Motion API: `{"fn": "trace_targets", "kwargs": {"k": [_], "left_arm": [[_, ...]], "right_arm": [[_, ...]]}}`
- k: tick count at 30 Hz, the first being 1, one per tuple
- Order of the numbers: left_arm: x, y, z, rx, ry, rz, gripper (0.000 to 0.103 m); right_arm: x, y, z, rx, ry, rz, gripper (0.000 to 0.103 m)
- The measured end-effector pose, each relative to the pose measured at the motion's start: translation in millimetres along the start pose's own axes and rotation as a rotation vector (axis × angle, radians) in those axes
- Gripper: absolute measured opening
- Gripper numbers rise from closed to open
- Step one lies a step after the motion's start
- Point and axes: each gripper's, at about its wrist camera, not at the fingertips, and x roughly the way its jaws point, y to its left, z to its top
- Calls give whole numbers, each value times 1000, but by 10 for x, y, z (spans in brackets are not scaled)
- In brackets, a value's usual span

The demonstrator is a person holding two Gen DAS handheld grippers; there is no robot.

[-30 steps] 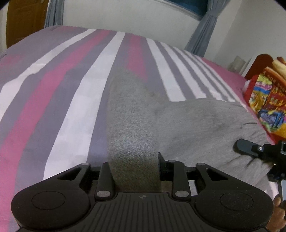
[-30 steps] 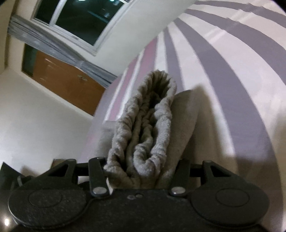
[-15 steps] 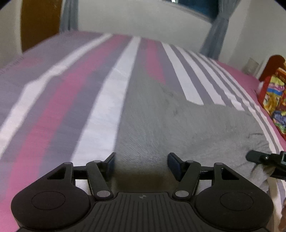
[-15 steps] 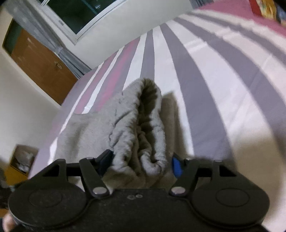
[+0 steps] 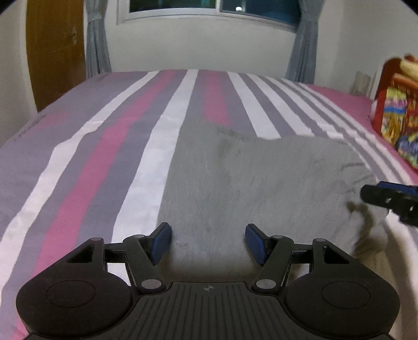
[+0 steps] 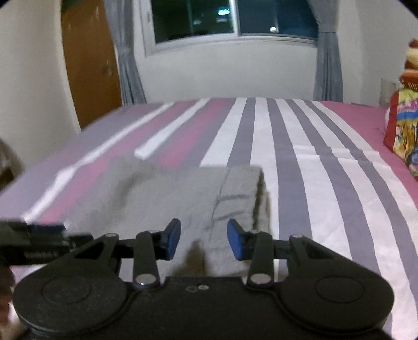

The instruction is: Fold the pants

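Left wrist view: the left gripper is hovering with its blue pads spread apart, clamping nothing, over the grey fleece pants lying flat on the pink, grey and white striped bedsheet.

Right wrist view: the right gripper is narrowing its jaws, pads clear of the cloth, above the pants' folded waistband end.

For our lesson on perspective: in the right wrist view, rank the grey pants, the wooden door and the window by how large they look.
1. Grey pants, though nearness to the camera inflates them.
2. Window and wooden door: too alike to rank, both cut off by the frame.
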Motion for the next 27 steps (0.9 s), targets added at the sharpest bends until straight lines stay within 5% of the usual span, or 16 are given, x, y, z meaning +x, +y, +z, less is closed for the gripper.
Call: {"fn": "trace_targets", "kwargs": {"k": [4, 13, 18, 25, 27], "left_arm": [[78, -30, -52, 29, 20, 13, 63], [85, -117, -56, 59, 19, 40, 63], [34, -81, 4, 34, 36, 33, 63], [-158, -160, 21, 84, -21, 82, 101], [-243, -193, 16, 108, -44, 79, 103]], "right_arm": [[208, 4, -144, -16, 75, -53, 39], [313, -75, -173, 54, 95, -46, 41], [111, -81, -98, 110, 43, -13, 58], [-74, 7, -90, 112, 30, 6, 68], [-124, -8, -136, 132, 32, 8, 72]]}}
